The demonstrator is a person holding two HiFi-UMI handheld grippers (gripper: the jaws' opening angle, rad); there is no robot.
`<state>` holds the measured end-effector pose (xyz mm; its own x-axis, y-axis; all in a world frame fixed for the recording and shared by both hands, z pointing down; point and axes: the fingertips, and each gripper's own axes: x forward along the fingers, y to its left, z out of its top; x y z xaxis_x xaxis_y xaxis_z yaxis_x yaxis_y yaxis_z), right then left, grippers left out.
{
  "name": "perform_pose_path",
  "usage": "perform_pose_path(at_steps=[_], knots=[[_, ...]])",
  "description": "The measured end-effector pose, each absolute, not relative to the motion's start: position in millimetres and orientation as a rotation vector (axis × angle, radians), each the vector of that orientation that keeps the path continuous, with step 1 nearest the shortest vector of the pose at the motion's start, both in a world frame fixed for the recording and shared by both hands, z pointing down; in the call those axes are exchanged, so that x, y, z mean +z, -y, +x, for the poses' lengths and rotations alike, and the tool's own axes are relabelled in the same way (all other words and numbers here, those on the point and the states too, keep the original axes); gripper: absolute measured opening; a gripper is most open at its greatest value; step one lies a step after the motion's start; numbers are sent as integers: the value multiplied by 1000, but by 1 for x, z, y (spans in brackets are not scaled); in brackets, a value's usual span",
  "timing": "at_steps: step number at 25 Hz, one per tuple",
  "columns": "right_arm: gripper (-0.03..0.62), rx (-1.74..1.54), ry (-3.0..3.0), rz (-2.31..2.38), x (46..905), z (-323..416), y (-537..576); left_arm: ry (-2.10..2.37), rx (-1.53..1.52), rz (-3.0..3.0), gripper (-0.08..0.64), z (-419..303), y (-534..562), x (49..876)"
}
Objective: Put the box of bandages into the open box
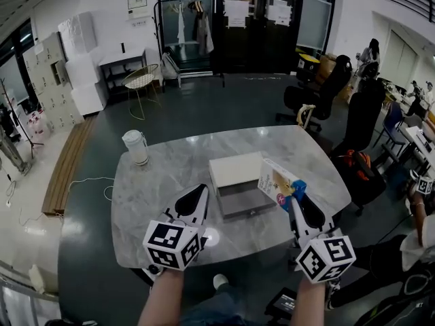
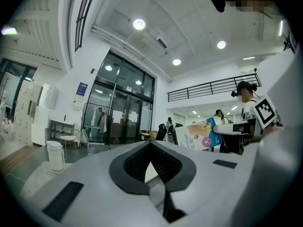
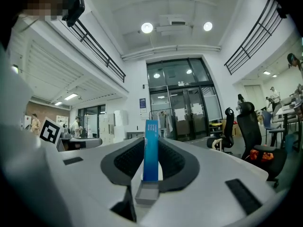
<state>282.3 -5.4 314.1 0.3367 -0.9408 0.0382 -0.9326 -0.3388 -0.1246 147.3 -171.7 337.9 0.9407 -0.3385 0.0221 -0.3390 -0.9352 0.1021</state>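
The box of bandages [image 1: 279,180] is white and blue with a pink spot. My right gripper [image 1: 293,197] is shut on it and holds it upright above the marble table [image 1: 163,182]. Just left of it sits the open box [image 1: 246,201], a grey tray with its white lid [image 1: 234,170] lying behind it. In the right gripper view the bandage box's blue edge [image 3: 151,148] stands between the pads. My left gripper [image 1: 202,189] hovers left of the tray, shut with nothing in it. In the left gripper view the bandage box [image 2: 204,135] shows off to the right.
A lidded water jug [image 1: 136,147] stands at the table's far left corner. Black office chairs [image 1: 319,90] and an orange bag [image 1: 353,165] are beyond the table's right side. People sit at desks at the far right. A white cable [image 1: 88,182] lies on the floor at the left.
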Motion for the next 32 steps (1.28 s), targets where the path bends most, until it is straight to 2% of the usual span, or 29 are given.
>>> perform_pose_path(at_steps=[14,32], knots=[[106,-265,-2058,-2384,329,346,117,853,-33,2804,12,169,265,356],[106,-421,-2326,-2170,355,354,200,1266,-12,2585,12,102,306,381]])
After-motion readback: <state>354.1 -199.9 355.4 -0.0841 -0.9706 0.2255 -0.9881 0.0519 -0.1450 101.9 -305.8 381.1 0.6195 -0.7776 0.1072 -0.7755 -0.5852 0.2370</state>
